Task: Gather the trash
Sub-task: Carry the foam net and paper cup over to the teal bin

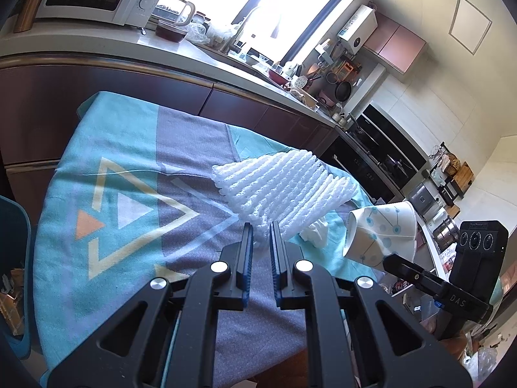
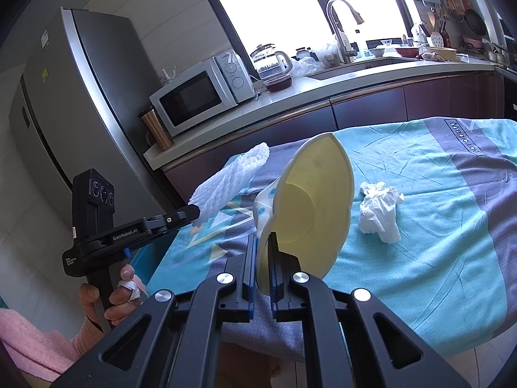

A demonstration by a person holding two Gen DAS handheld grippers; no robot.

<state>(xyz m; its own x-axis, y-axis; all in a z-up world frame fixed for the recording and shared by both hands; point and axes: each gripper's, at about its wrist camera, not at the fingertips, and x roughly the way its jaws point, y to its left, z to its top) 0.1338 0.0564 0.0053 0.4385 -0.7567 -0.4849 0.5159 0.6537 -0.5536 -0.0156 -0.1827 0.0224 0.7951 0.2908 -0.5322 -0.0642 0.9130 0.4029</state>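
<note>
My left gripper (image 1: 261, 231) is shut on a white foam net sleeve (image 1: 284, 187) and holds it above the cloth-covered table (image 1: 129, 161). The sleeve also shows in the right wrist view (image 2: 226, 182), held by the left gripper (image 2: 195, 210). My right gripper (image 2: 265, 242) is shut on the rim of a crushed paper cup (image 2: 310, 200), its yellowish inside facing the camera. The cup shows in the left wrist view (image 1: 381, 229) with blue dot print, held by the right gripper (image 1: 392, 258). A crumpled white tissue (image 2: 379, 211) lies on the cloth; it also peeks out under the sleeve (image 1: 315, 232).
A kitchen counter (image 2: 290, 97) runs behind the table with a microwave (image 2: 200, 93), a glass kettle (image 2: 271, 58) and a sink tap (image 2: 339, 22). A grey fridge (image 2: 80, 113) stands at the left. A blue bin edge (image 1: 16, 274) sits left of the table.
</note>
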